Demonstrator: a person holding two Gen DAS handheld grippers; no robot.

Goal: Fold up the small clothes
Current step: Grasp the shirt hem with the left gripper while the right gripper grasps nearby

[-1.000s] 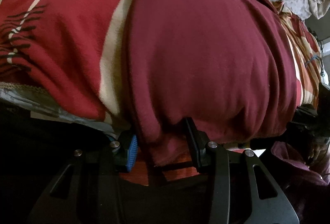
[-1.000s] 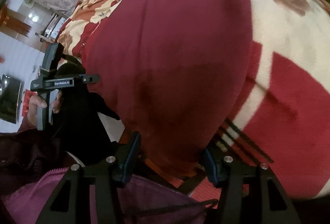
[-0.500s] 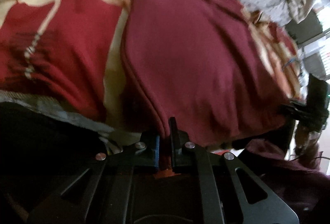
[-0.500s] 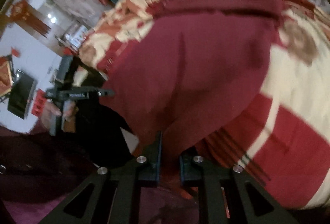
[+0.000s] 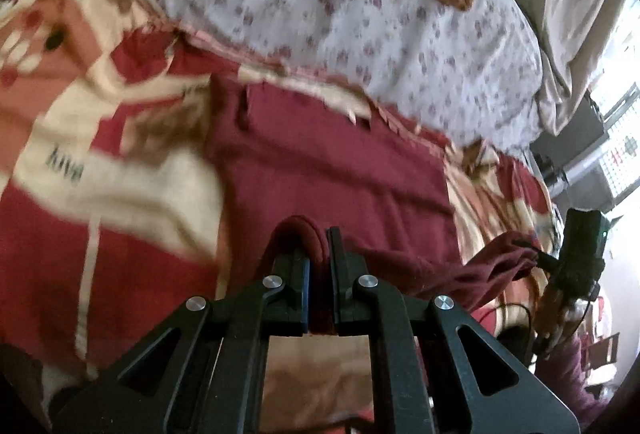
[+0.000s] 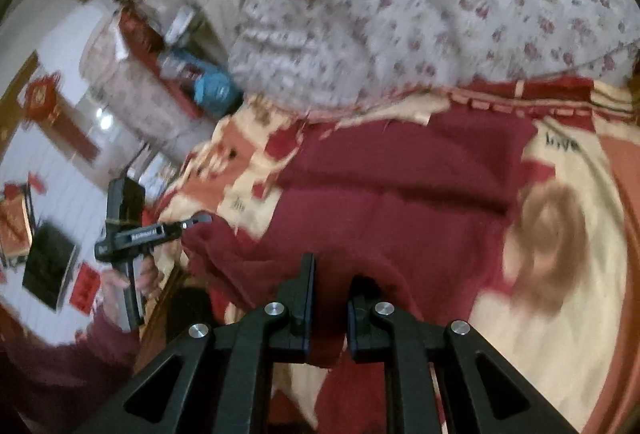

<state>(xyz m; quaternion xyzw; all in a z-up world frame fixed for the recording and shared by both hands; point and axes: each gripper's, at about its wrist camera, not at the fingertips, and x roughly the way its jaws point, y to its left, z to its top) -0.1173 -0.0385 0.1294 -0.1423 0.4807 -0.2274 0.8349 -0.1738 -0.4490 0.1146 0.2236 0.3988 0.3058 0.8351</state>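
- Between the nearly closed jaws of the left gripper (image 5: 319, 254), a bunched near edge of the dark red garment (image 5: 332, 162) is pinched.
- Right gripper (image 6: 330, 298) jaws, slightly wider, clamp the same edge.
- Beyond both jaws the garment lies spread on a patterned blanket (image 5: 100, 178) on the bed.
- Judgement: carry both corners forward level, keeping the edge taut, to meet the far hem squarely.

Red/cream blanket (image 5: 100, 178), floral quilt (image 5: 360, 18), wall TV (image 6: 48, 266).

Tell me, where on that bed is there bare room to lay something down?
Bare patterned blanket lies left of the maroon garment, and more right of it in the right wrist view. The floral quilt crowds the far side.
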